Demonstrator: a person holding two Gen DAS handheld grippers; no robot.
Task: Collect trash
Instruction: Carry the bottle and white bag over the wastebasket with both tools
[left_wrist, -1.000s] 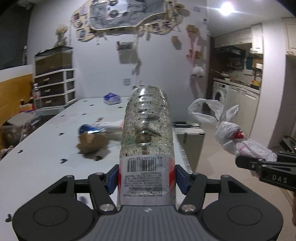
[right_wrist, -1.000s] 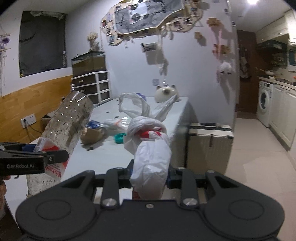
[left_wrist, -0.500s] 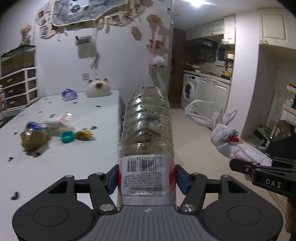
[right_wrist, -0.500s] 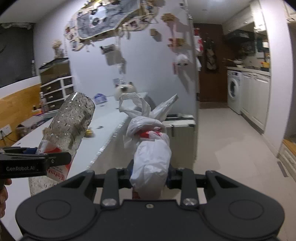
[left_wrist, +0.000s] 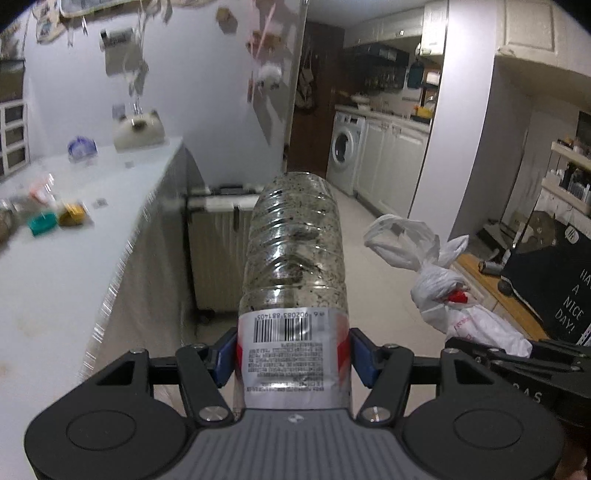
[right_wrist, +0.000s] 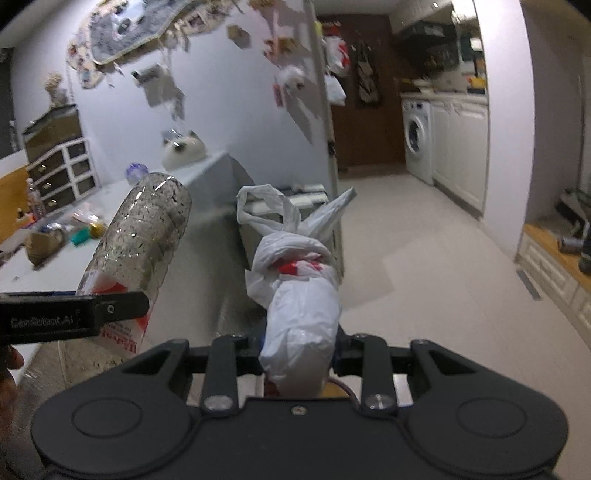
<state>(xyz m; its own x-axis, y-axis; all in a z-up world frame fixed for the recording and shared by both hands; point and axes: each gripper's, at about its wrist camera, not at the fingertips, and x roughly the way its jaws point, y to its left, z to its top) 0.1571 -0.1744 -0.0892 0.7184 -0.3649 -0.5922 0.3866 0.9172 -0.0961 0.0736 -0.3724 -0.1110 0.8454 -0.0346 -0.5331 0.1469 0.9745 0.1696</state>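
My left gripper (left_wrist: 293, 350) is clenched on the bottle (left_wrist: 295, 251) at its labelled band, base pointing away from me, off the counter (left_wrist: 55, 258) past its right edge. The bottle is light, thin plastic, grimy inside; the ribbed wall would dent, so I judge the label band the firmest place to hold. My right gripper (right_wrist: 299, 352) grasps the bag (right_wrist: 299, 314) around its stuffed body, knotted handles flopping ahead. The bag is soft and slick; I expect it could slide, so a grip under the knot would be safer. More trash lies back on the counter: a teal cap (left_wrist: 43, 223) and a gold wrapper (left_wrist: 73, 216)
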